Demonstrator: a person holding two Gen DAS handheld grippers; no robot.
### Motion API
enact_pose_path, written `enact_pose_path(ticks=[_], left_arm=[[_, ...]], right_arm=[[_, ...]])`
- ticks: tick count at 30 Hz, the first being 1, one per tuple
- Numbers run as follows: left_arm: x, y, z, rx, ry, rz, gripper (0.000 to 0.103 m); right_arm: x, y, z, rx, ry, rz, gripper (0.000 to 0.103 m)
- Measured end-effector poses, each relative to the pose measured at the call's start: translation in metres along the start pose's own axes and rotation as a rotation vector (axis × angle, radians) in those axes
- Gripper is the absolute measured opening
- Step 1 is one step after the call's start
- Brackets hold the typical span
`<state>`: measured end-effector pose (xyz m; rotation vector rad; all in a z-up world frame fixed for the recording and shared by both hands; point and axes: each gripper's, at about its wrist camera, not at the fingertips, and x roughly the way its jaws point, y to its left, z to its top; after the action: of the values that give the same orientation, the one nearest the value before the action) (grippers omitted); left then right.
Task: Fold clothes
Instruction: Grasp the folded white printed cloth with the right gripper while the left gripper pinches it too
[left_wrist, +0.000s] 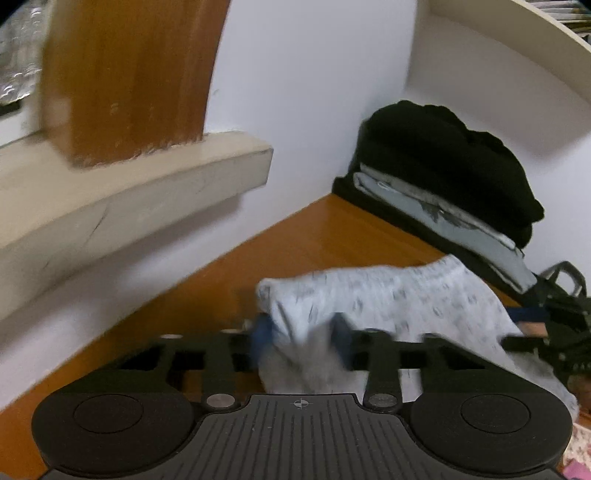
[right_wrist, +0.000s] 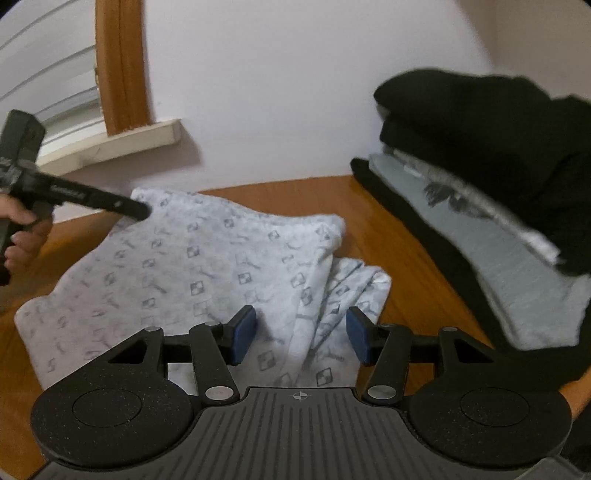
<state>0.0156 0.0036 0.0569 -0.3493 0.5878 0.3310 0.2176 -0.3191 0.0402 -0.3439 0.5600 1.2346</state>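
Note:
A white garment with a grey printed pattern (right_wrist: 192, 258) lies spread on the orange wooden table (right_wrist: 402, 236). Its right edge is bunched into a fold. My left gripper (right_wrist: 142, 211) comes in from the left, held by a hand (right_wrist: 26, 229), and pinches the garment's far left corner. In the left wrist view the garment (left_wrist: 388, 299) hangs between the left gripper's (left_wrist: 301, 334) blue pads, which are shut on it. My right gripper (right_wrist: 301, 334) hovers low over the garment's near right fold, open, with the fabric below its blue pads (right_wrist: 243, 332).
A stack of folded clothes (right_wrist: 480, 155), black over grey over black, stands at the table's back right against the white wall; it also shows in the left wrist view (left_wrist: 443, 166). A cream window sill (left_wrist: 129, 192) and wooden frame (left_wrist: 129, 74) are at the left.

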Motion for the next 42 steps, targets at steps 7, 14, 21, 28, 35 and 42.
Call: enact_pose_path(ticks=[7,14,21,28,35,42], left_arm=[[0.009,-0.011,-0.003,0.082,-0.017,0.148,0.038],[-0.007,-0.011,-0.011,-0.016,0.012,0.188,0.07],[-0.018,-0.016,-0.022,-0.032,0.048,0.139,0.075],[-0.011,-0.017,-0.024,-0.05,0.066,0.091,0.075],[-0.006,-0.016,-0.023,-0.055,0.06,0.047,0.077],[0.005,-0.014,-0.019,-0.085,0.064,-0.069,0.066]], right_arm=[[-0.008,-0.019,-0.002,0.049,-0.031,0.053,0.06],[-0.002,-0.03,0.003,0.098,-0.037,0.079,0.065],[0.007,-0.042,0.001,0.159,-0.023,0.099,0.074],[0.015,-0.05,0.004,0.199,-0.01,0.117,0.077],[0.028,-0.048,0.016,0.181,0.014,0.124,0.073],[0.035,-0.039,0.017,0.169,0.022,0.187,0.031]])
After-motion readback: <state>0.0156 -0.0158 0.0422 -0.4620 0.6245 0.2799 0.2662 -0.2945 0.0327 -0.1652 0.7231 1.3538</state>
